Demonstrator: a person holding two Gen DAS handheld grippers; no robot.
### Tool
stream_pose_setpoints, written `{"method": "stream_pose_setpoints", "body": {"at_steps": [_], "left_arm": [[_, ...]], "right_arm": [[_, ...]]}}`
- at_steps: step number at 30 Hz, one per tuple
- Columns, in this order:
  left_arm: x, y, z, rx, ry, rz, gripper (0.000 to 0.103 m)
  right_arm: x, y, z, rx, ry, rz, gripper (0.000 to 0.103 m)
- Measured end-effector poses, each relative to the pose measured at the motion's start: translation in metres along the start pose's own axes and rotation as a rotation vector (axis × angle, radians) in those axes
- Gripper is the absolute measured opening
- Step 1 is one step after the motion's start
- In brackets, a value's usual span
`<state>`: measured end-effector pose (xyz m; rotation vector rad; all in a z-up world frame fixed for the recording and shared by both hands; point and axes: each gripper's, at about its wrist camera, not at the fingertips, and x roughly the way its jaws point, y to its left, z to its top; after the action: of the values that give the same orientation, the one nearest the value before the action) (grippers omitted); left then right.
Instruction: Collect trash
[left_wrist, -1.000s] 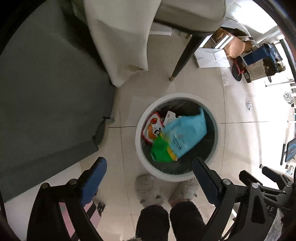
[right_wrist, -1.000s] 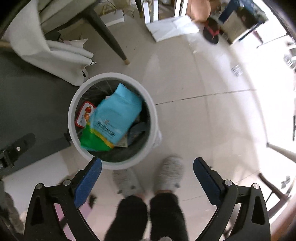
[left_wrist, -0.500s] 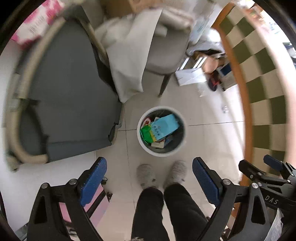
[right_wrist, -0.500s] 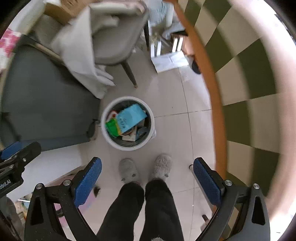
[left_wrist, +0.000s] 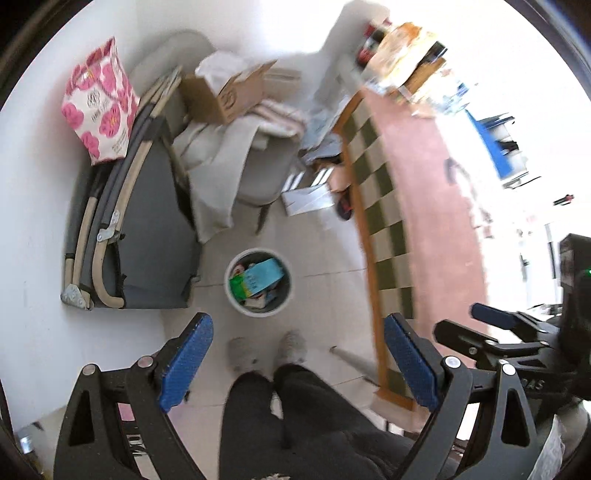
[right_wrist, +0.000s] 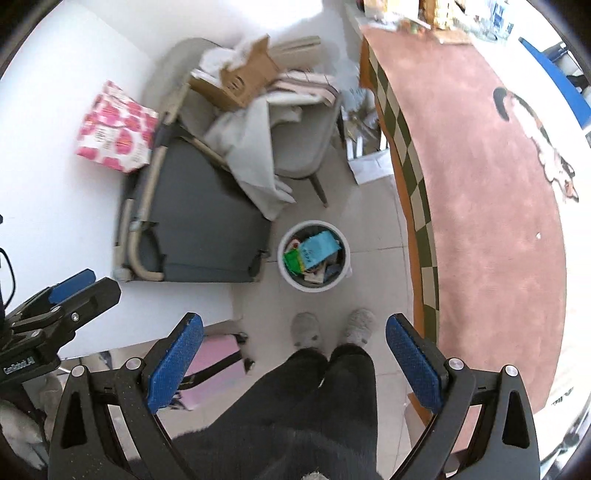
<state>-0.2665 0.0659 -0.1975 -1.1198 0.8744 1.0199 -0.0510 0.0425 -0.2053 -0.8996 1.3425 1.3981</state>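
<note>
A white round trash bin (left_wrist: 236, 295) stands on the tiled floor far below, also in the right wrist view (right_wrist: 286, 271). It holds a light blue packet (left_wrist: 263, 275), a green wrapper (left_wrist: 238, 286) and other wrappers; the blue packet (right_wrist: 317, 249) shows in the right view too. My left gripper (left_wrist: 297, 354) is open and empty, high above the floor. My right gripper (right_wrist: 293, 354) is open and empty, at a similar height. The right gripper shows at the right of the left wrist view (left_wrist: 495, 328); the left one shows at the left of the right view (right_wrist: 62, 295).
The person's legs and grey slippers (right_wrist: 306, 328) stand just before the bin. A dark grey folded cot (right_wrist: 199, 229) and a chair draped in cloth (right_wrist: 295, 147) lie left of it. A table with a pink cloth and checked border (right_wrist: 480, 192) is at the right.
Both grippers have risen far above the bin, from close over it to well above table height. The bin now looks small. Both stay open and empty.
</note>
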Motion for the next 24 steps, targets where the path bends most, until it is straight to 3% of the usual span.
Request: {"method": "stream_pose_setpoints", "body": {"at_steps": [10,21,24], "left_arm": [[-0.076,-0.020,-0.013,-0.009,-0.098,-0.078,0.095],[-0.099,-0.022,-0.027,-0.031,-0.126,-0.105,0.095],[-0.100,-0.023,-0.029,-0.031,-0.127,-0.106,0.103]], "right_arm": [[-0.090,0.019,-0.020,-0.049,-0.051,0.089,0.100],[-0.119,0.032,-0.027,-0.096,-0.061,0.104,0.103],[-0.121,0.034,-0.028,-0.100,-0.062,0.105,0.103]]}}
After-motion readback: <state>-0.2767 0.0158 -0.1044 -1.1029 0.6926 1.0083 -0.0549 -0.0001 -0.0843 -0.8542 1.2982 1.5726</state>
